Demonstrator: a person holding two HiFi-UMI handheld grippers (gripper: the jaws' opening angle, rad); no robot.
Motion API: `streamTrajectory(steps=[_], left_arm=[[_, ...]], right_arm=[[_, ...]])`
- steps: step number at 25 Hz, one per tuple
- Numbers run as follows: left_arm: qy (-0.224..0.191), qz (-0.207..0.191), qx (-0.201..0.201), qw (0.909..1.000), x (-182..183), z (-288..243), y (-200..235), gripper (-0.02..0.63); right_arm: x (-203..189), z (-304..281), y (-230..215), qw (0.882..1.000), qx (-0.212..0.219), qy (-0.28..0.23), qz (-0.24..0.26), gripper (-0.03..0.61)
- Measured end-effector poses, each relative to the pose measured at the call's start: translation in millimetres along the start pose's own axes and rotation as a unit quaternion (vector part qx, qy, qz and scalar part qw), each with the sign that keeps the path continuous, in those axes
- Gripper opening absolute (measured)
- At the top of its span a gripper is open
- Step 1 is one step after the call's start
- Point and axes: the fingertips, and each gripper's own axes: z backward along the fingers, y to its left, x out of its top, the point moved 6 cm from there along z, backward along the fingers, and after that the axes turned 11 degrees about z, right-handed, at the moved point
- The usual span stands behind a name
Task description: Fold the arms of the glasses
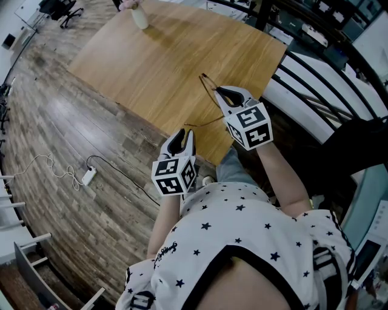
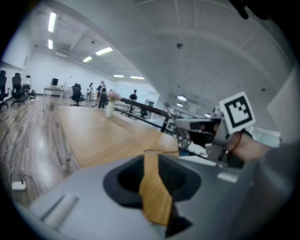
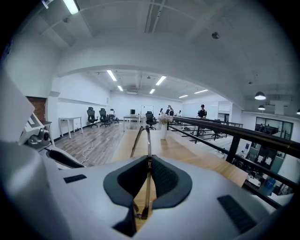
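- Right gripper view first: the right gripper [image 3: 148,180] has its jaws pinched narrow on the glasses [image 3: 148,140], and the thin frame runs straight up between the pads and out past the tips.
- From the head view, that right gripper [image 1: 223,92] sits on the right over the near part of the wooden table [image 1: 151,66], holding the glasses [image 1: 205,82] so the rim loops out to the far side of its tips.
- One arm [image 1: 206,123] of the glasses is swung out, a fine line reaching left and near, towards my other tool.
- The left gripper [image 1: 182,134] is lower left, nearer the body and at the table's near edge, with the arm's free end just ahead of its tips.
- Left gripper view now — the left gripper [image 2: 152,180] has its jaws standing wide, with table wood showing through the gap.
- The arm [image 2: 161,151] crosses just beyond those tips, and the pads are not pressing on it.
- Off to the right in the left gripper view I can see the other gripper's marker cube [image 2: 239,112].
- Far end of the table: a pale vase [image 1: 139,15].
- On the floor [image 1: 60,151] to the left, a power strip [image 1: 88,175] lies with its cable trailing.
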Motion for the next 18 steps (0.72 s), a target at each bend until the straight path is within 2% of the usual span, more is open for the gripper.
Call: streamTrajectory(steps=[10,18], left_arm=[[0.004,0.004,0.003,1.0000,1.8,-4.3,2.7,0.100],[0.001,0.010,0.008,0.9999,3.3,-5.1,5.8,0.100]], right_arm=[[13.2,1.3,3.8,1.000,0.005,-0.015,-0.001,0.031],[6.1,-2.0,12.8,1.000,0.014,-0.005,0.006,0.031]])
